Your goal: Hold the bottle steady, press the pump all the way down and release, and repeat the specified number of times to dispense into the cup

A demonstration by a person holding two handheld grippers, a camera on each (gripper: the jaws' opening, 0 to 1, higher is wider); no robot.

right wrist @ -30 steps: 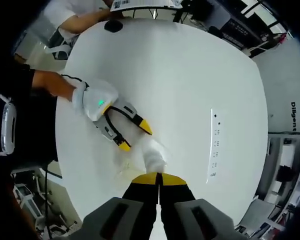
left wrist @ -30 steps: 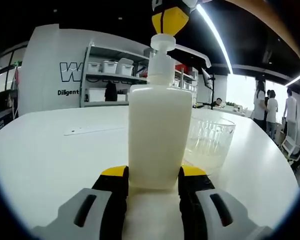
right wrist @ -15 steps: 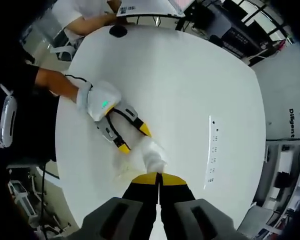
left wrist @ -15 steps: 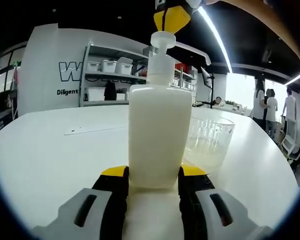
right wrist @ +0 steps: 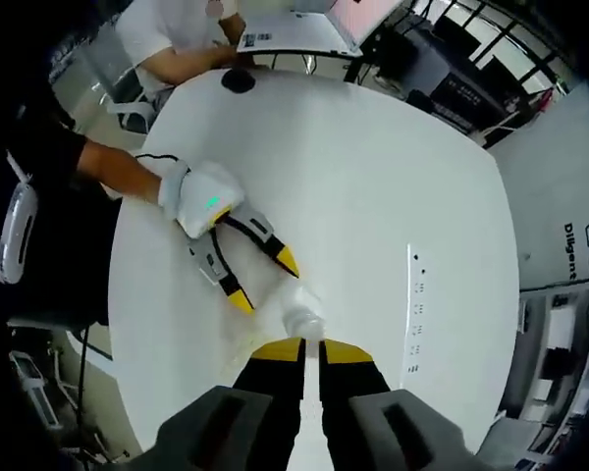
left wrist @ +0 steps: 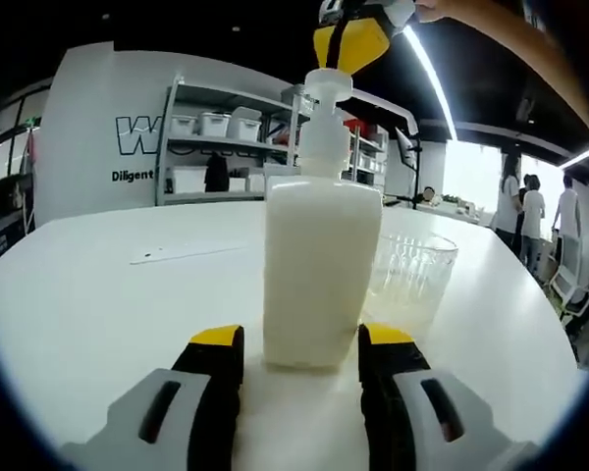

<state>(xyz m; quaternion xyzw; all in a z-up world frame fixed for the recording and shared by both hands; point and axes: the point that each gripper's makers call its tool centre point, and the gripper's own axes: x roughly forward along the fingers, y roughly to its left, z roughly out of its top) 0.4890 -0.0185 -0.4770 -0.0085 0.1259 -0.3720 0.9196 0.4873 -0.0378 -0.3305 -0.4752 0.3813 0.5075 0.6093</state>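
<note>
The left gripper [left wrist: 300, 343] has its fingers [left wrist: 219, 339] spread wide, one on each side of the bottle [left wrist: 320, 270] with a gap to each wall, gripping nothing. The bottle stands upright on the white desk [left wrist: 98, 304], its pump [left wrist: 329, 86] raised. Just beside the bottle stands the clear cup [left wrist: 412, 280]. Directly above the pump hangs the right gripper [left wrist: 350, 41], yellow tips pointing down; in its own view those fingers [right wrist: 279, 349] sit nearly together with only a thin slit between, over the bottle's top. Beyond the desk stands a shelf [left wrist: 211, 147] of boxes.
</note>
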